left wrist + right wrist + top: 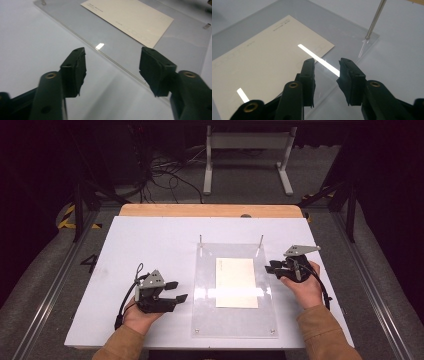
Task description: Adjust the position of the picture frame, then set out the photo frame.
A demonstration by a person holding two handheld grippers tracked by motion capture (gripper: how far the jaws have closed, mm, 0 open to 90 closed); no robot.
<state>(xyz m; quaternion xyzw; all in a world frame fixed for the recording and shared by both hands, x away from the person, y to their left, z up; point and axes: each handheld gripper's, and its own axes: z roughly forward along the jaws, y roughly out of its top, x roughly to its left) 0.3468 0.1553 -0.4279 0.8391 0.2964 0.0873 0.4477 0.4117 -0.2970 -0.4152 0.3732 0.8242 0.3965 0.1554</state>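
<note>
1. My left claw (176,290) hovers by the clear sheet's (205,270) left edge, jaws apart, gripping nothing.
2. My right claw (270,267) is apart too, empty, at the sheet's right edge.
3. The cream card (236,282) lies on the sheet, mid-surface (150,245).

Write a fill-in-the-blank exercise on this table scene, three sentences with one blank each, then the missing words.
1. The cream paper sheet lies under a clear ____ plate.
2. Two thin metal ____ stand upright at the plate's far corners.
3. The left gripper and the right gripper both hold ____ between their parted jaws.

Missing words: acrylic; rods; nothing
</note>
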